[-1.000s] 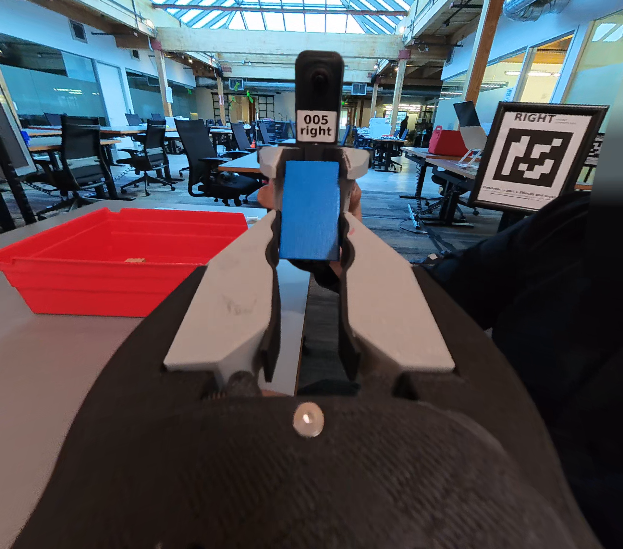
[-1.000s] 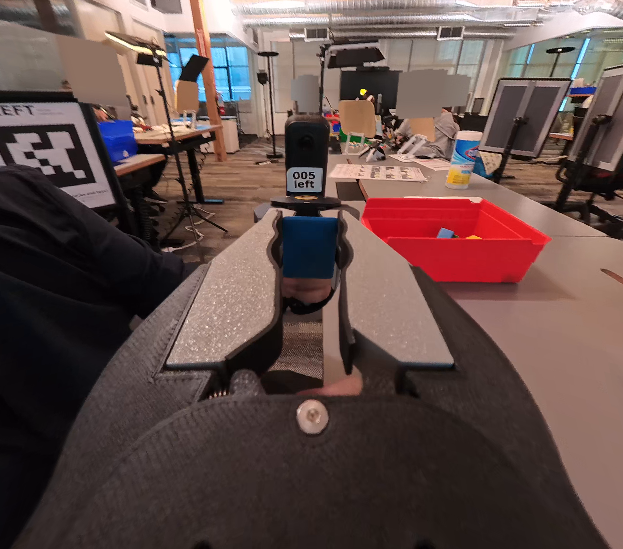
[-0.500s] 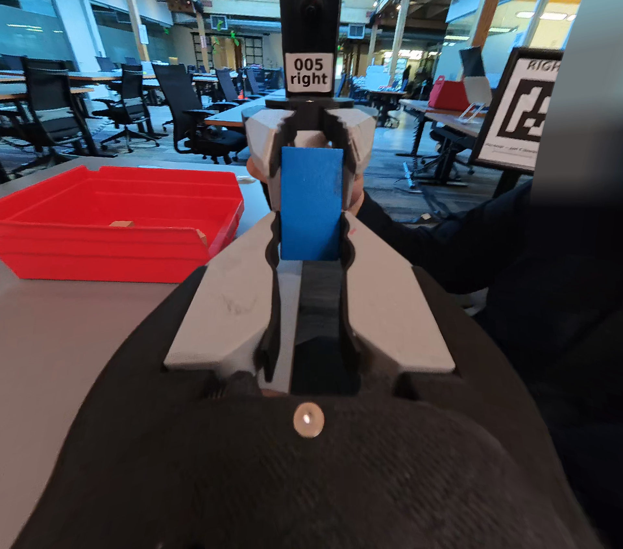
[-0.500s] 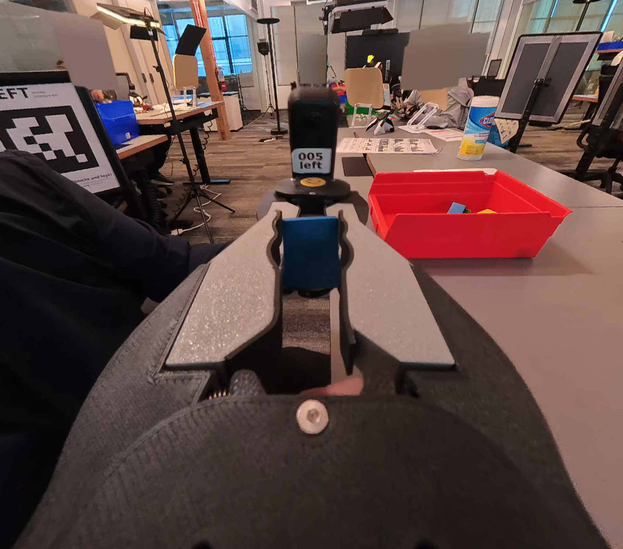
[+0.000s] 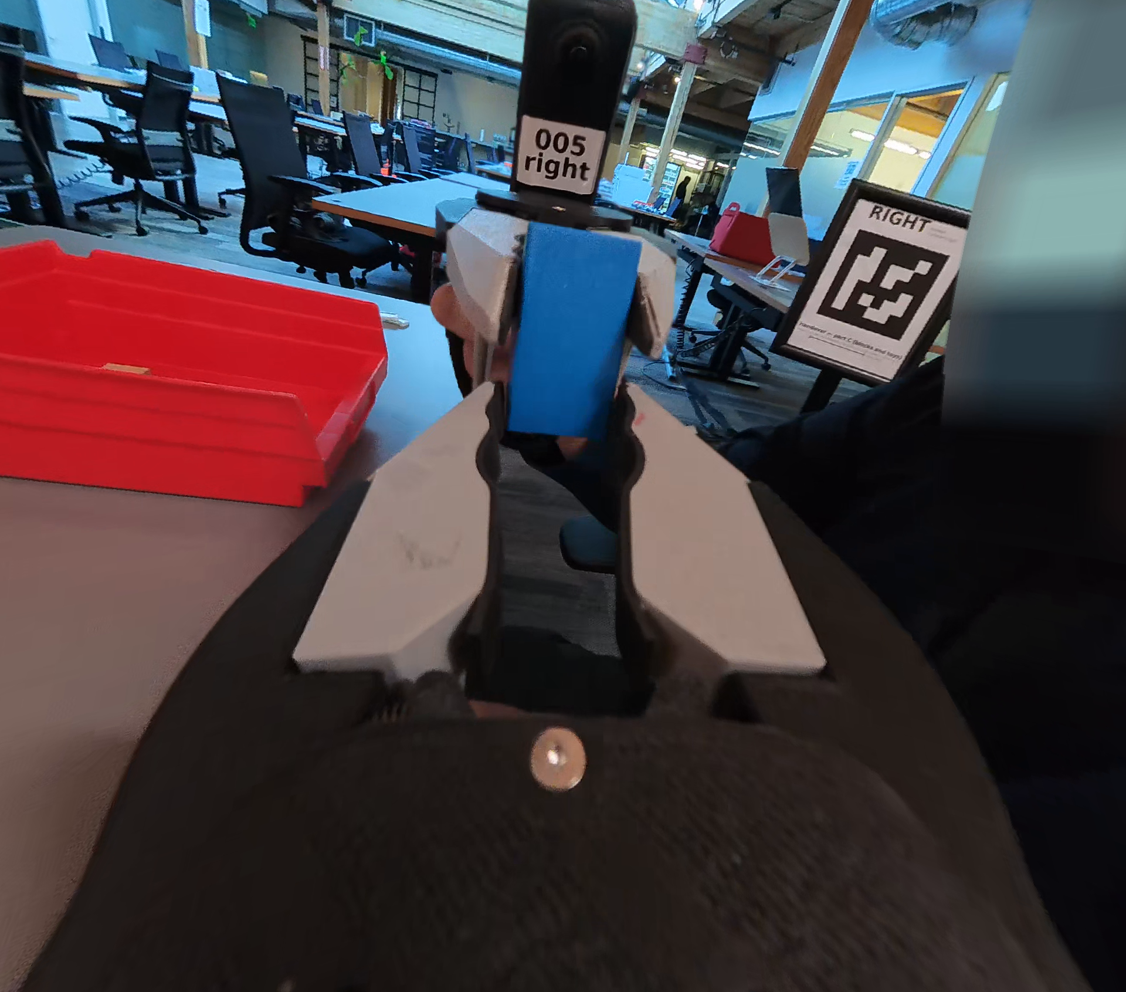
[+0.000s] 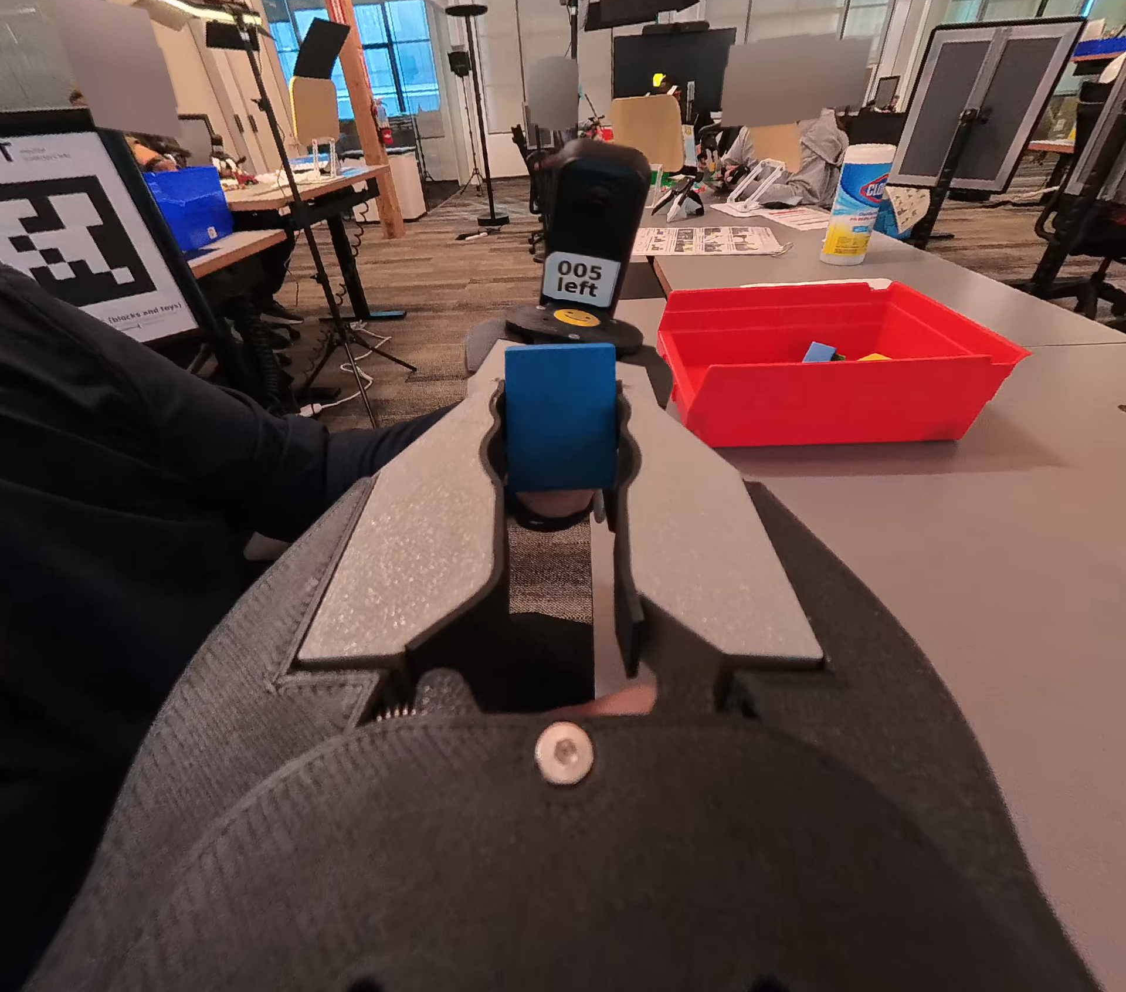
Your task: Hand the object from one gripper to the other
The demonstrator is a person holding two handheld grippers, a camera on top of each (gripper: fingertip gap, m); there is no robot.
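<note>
A blue rectangular block (image 5: 573,329) stands upright in the air between my two grippers, which face each other. My right gripper (image 6: 560,414) is shut on the block (image 6: 559,414); in the left wrist view its grey fingers (image 5: 481,280) clamp the block's upper part. My left gripper (image 5: 560,402) is slightly open. The block's lower end sits tilted between its tips, with a thin gap on each side. In the right wrist view the block hides the left gripper's tips; only its black camera body (image 6: 594,219) shows.
A red bin (image 5: 183,414) stands on the grey table (image 5: 122,597) left of the left gripper; in the right wrist view it (image 6: 822,414) holds small blocks. A wipes canister (image 6: 856,207) stands farther back. Marker boards (image 5: 877,280) and the person's dark sleeves (image 6: 152,444) flank the grippers. About 4 cm separates my left fingertips from my right.
My left gripper's fingers have parted a little and the block now tilts between them. The right gripper stays shut on the block. Both grippers have shifted slightly.
</note>
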